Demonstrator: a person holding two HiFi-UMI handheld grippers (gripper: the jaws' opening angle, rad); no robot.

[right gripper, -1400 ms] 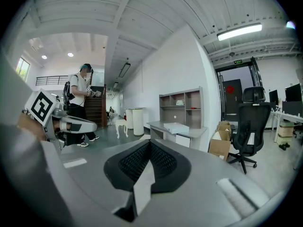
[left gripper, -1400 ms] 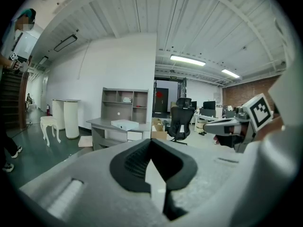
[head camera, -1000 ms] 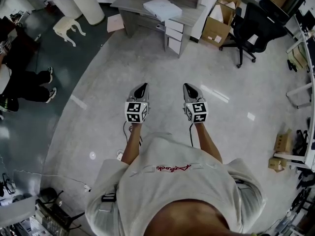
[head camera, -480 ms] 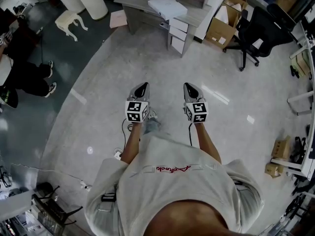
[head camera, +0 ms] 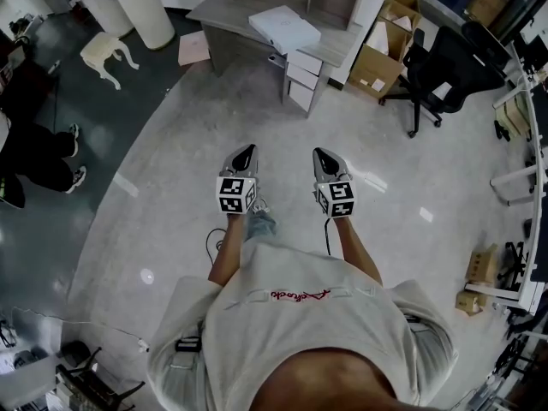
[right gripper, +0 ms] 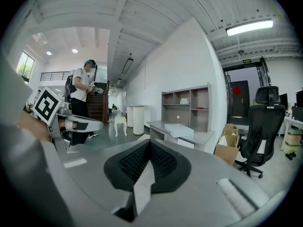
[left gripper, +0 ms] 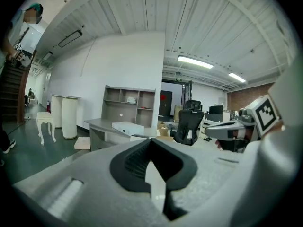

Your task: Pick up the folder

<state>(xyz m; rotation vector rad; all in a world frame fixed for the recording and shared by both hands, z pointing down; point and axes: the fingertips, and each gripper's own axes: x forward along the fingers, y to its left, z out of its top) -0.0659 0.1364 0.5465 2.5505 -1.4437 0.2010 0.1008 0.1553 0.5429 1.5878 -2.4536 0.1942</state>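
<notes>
The left hand-held gripper (head camera: pixel 246 152) and the right hand-held gripper (head camera: pixel 320 154) are side by side over the floor (head camera: pixel 171 204), both pointing to 12 o'clock in the head view. Both are closed and empty. In the left gripper view the black pads (left gripper: pixel 135 160) meet at their tips with nothing between them, and the right gripper view shows the same.

The folder (head camera: pixel 284 29), white and flat, lies on the grey bench (head camera: pixel 224 11) at 12 o'clock from the two tools, well apart from them. Both gripper views show it ahead on the bench top, in front of an open shelf (left gripper: pixel 129 100) that stands at the back of the bench. Drawers (head camera: pixel 300 68) sit under the bench's right end, just below the folder.

A black chair (head camera: pixel 441 50) stands at 2 o'clock, with cardboard boxes (head camera: pixel 381 45) between it and the bench. A pale stool (head camera: pixel 107 54) is at 10 o'clock. A seated person's legs (head camera: pixel 38 148) show at 9 o'clock, at the picture's edge. The wearer's light shirt (head camera: pixel 300 324) fills 6 o'clock.
</notes>
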